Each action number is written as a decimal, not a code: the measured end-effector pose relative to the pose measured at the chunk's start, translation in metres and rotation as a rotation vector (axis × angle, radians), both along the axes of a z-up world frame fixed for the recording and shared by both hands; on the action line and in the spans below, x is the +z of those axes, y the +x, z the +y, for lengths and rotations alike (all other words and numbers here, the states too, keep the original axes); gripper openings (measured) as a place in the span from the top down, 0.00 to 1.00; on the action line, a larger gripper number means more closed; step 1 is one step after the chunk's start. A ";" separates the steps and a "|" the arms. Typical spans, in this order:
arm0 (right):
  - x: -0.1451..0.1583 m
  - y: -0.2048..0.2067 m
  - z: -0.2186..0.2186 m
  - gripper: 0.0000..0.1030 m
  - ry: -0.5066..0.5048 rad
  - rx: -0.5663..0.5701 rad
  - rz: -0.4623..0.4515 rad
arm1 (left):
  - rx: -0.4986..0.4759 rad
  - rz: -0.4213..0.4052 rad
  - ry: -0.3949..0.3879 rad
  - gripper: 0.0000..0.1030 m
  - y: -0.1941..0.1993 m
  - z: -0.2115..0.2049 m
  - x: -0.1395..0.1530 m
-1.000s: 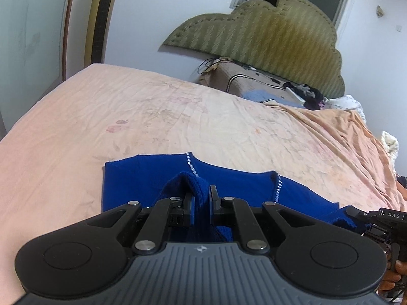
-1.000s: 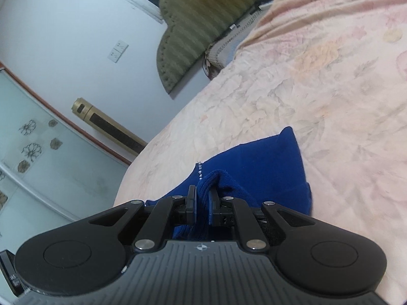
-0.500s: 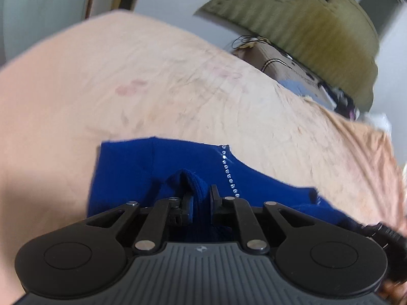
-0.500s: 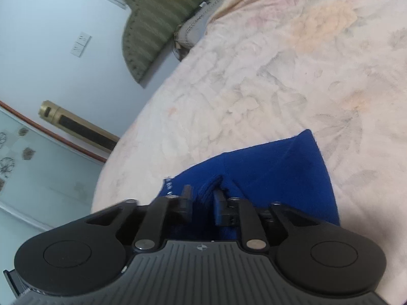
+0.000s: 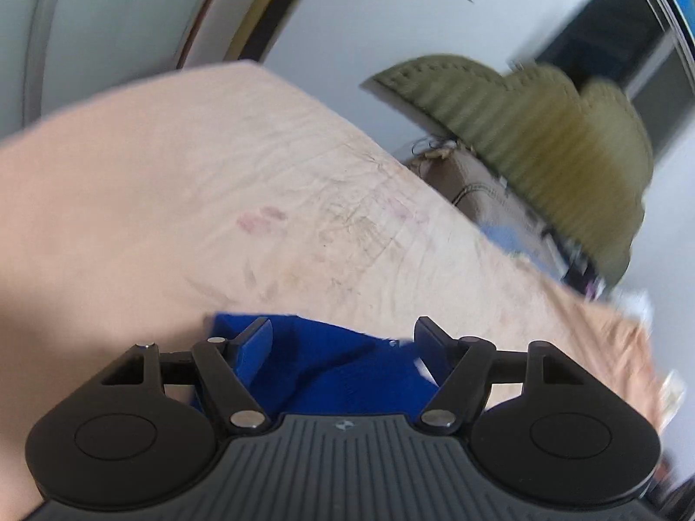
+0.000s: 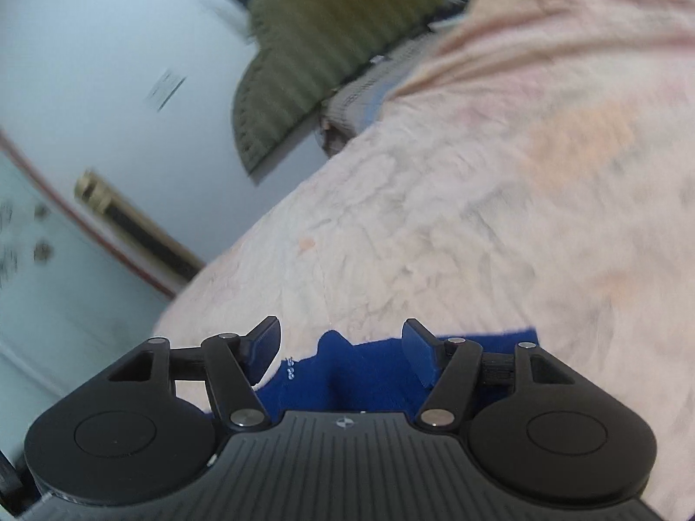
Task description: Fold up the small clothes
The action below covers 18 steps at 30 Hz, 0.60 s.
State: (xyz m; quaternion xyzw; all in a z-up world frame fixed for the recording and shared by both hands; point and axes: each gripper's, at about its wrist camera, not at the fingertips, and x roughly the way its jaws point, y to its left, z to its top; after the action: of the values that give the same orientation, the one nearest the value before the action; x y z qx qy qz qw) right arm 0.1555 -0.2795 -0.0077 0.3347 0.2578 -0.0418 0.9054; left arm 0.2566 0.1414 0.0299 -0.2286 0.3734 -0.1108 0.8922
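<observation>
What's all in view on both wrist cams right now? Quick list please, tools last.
Garment: one, deep blue with a line of small studs, lying on the bed just ahead of both tools.
Bedsheet: one, peach with faded floral print, covering the bed.
Headboard: one, olive green, ribbed and scalloped, against the white wall.
Pillow: one, beige patterned, at the head of the bed.
Wall socket: one, white, blurred, on the wall.
Gold and black upright panel: one, by the wall near the glass door.
Left gripper: black, jaws opening, blue cloth between them but not pinched.
Right gripper: black, jaws opening, cloth between them, released.
</observation>
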 end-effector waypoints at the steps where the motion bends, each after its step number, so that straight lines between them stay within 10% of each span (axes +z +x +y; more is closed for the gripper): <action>1: 0.003 0.005 0.003 0.34 -0.055 0.027 0.016 | -0.027 -0.014 0.048 0.30 0.000 -0.004 0.003; 5: 0.005 0.031 0.021 0.34 -0.255 0.154 0.112 | -0.182 -0.046 0.169 0.30 0.002 -0.015 0.008; 14: -0.007 0.059 0.039 0.40 -0.337 0.234 0.158 | -0.436 -0.059 0.294 0.30 0.009 -0.059 -0.010; 18: -0.009 0.058 0.042 0.87 -0.367 0.223 0.159 | -0.494 -0.149 0.458 0.30 0.003 -0.090 -0.020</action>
State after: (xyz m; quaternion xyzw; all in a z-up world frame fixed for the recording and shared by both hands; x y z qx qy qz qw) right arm 0.2134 -0.2372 -0.0171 0.1296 0.3520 -0.0139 0.9269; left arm 0.2593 0.0515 0.0099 0.0835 0.3665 -0.2532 0.8914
